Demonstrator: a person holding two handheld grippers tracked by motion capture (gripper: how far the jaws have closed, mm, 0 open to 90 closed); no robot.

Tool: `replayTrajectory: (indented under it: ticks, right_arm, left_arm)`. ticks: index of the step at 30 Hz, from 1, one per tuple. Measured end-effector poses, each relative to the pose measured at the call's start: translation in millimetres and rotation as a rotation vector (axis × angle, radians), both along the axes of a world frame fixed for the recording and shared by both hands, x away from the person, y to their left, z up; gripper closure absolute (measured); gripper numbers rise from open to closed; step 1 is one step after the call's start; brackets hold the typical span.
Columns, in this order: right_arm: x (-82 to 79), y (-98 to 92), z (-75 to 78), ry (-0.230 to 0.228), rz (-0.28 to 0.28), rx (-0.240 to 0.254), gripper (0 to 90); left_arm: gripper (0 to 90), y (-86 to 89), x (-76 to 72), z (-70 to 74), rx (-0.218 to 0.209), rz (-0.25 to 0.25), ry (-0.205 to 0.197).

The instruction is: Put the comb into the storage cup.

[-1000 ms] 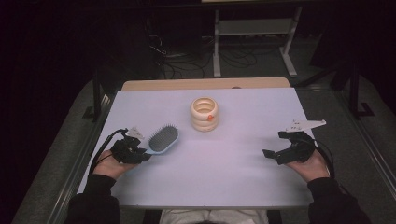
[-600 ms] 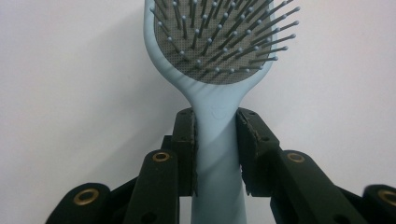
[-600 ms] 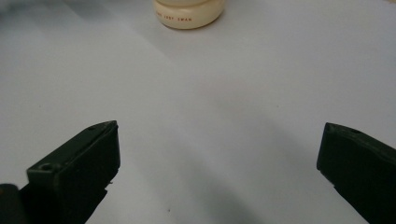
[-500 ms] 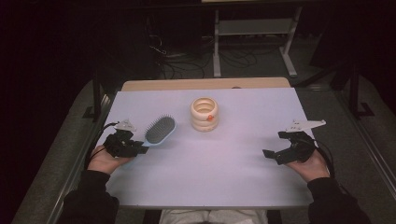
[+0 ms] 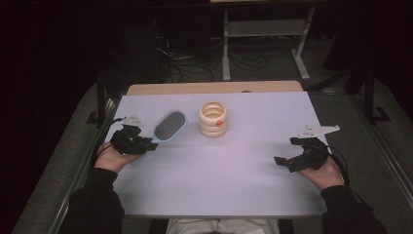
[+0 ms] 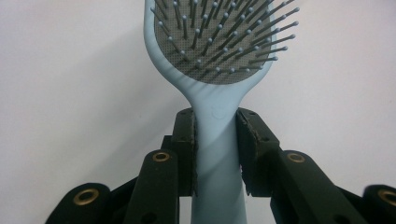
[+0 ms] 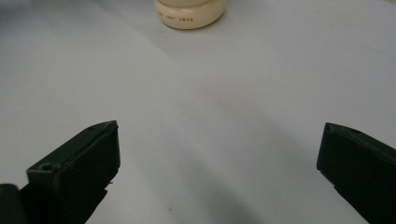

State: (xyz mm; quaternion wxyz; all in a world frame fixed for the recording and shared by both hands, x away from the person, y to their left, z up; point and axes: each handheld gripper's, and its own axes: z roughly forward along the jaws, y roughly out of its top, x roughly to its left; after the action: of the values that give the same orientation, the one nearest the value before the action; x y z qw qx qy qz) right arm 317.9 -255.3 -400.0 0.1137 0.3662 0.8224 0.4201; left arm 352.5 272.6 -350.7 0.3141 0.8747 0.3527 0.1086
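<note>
From the high view, the left gripper sits at the left side of the white table. It holds the blue hairbrush by its handle. The brush points away from the person and a bit to the right, with the bristles facing up. The cream ring stack stands near the brush head, just to its right. The left hand is much nearer to the brush than the right one. The right gripper rests well apart, at the right side of the table.

In the left gripper view, the two black fingers pinch the brush handle from both sides. The long handle runs straight up between them to the brush head.

In the right gripper view, the fingers are spread wide and hold nothing. The ring stack stands far ahead of them.
</note>
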Motion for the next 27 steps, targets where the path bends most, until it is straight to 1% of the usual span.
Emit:
replayTrajectory:
  ticks: [3,5,9,13,15,17,19,23,27]
  right_arm:
    - [-0.4,0.0,0.4,-0.001,-0.001,0.002,0.0]
    - [-0.5,-0.1,0.6,-0.002,-0.001,0.002,0.0]
    - [-0.5,-0.1,0.5,-0.003,0.0,0.002,0.0]
    - [-0.6,0.1,0.5,-0.001,-0.001,0.002,0.0]
    - [-0.4,0.1,0.3,-0.001,-0.001,0.002,0.0]
    - [-0.3,0.1,0.3,0.0,0.0,0.002,0.0]
    - [-0.3,0.2,0.3,-0.001,0.001,0.002,0.0]
    - [-0.3,0.1,0.4,0.0,0.0,0.003,0.0]
    - [-0.2,0.1,0.2,-0.001,0.002,0.001,0.0]
  left_arm:
    - [70.0,-1.8,1.9,3.8,-0.019,-0.013,0.001]
    - [70.0,-3.9,2.0,5.4,-0.011,-0.014,-0.01]
    - [70.0,-7.2,3.9,8.2,-0.013,-0.023,-0.019]
    - [70.0,-11.5,4.9,11.5,-0.022,-0.031,-0.036]
    - [70.0,-13.9,4.9,13.0,-0.038,-0.036,-0.042]
    - [70.0,-16.5,5.3,14.6,-0.044,-0.044,-0.043]
    - [70.0,-19.4,5.8,16.3,-0.035,-0.048,-0.048]
    - [70.0,-24.3,7.3,19.6,-0.049,-0.052,-0.06]
    - [70.0,-31.2,8.6,22.7,-0.055,-0.064,-0.071]
